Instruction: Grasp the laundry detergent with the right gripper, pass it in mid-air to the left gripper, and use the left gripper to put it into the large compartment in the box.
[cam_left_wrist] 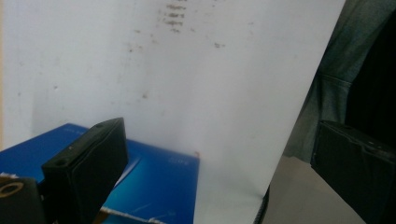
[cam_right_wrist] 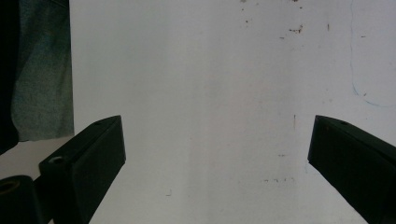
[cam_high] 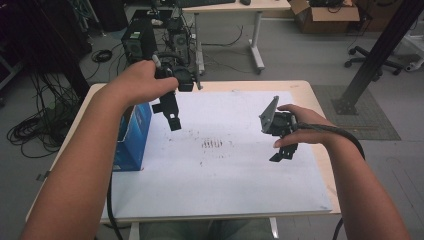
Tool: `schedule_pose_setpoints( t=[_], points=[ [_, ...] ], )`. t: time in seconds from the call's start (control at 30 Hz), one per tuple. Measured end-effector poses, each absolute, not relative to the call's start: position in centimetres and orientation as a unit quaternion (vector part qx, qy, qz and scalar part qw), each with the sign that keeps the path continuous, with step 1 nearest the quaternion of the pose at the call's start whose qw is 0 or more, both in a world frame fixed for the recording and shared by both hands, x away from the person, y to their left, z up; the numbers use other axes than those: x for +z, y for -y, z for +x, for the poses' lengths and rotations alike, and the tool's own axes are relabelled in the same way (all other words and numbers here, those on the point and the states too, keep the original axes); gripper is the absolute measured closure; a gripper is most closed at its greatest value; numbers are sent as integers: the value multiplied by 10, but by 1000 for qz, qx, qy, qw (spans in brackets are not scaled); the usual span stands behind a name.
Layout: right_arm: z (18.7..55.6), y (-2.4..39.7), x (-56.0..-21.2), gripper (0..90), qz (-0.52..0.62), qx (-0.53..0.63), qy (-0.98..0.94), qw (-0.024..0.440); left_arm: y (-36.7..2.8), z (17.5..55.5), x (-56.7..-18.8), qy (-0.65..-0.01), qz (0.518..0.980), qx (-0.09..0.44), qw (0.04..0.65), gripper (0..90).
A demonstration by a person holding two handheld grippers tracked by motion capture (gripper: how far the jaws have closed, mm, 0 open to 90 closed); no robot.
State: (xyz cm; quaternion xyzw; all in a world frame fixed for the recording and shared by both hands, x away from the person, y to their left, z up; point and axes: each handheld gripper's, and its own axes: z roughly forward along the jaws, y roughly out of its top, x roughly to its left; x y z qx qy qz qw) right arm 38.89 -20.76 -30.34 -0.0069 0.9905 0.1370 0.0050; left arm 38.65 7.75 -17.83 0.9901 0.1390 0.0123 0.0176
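We hold both grippers released above the counter (cam_high: 300, 90). The left gripper (cam_high: 172, 116) hovers near the blue box (cam_high: 132, 137) (at nine o'clock); nothing is grasped yet, and the right gripper (cam_high: 282, 152) waits.

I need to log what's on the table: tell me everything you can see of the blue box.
The blue box looks like glossy printed cardboard, deep blue with lighter blue swirls. It stands at the table's left side, its right face against the left edge of the white sheet. Its top seems open, a pale inner flap showing. The left gripper hovers above and beside it, jaws wide apart, not touching it.
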Motion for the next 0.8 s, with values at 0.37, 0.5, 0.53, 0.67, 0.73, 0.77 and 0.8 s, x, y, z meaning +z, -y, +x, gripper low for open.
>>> schedule_pose_setpoints(
  t=[0.37,0.5,0.53,0.67,0.73,0.77,0.8],
  points=[
    [390,205,-297,40,-11,124,-992,-1,-69,386,-212,-111,994,-15,1,45],
    [391,204,-293,40,-13,119,-993,-1,-68,387,-219,-112,994,-21,3,45],
    [391,204,-292,40,-12,120,-993,0,-68,387,-221,-111,994,-19,5,45],
    [393,203,-291,40,-13,119,-993,1,-67,388,-224,-112,993,-18,6,45],
    [393,202,-291,41,-14,117,-993,0,-66,388,-224,-111,994,-21,10,44],
    [394,202,-292,40,-14,119,-993,-1,-66,389,-224,-111,994,-21,10,45],
    [394,202,-292,41,-15,118,-993,-1,-65,389,-224,-111,994,-21,9,45]
  ],
)
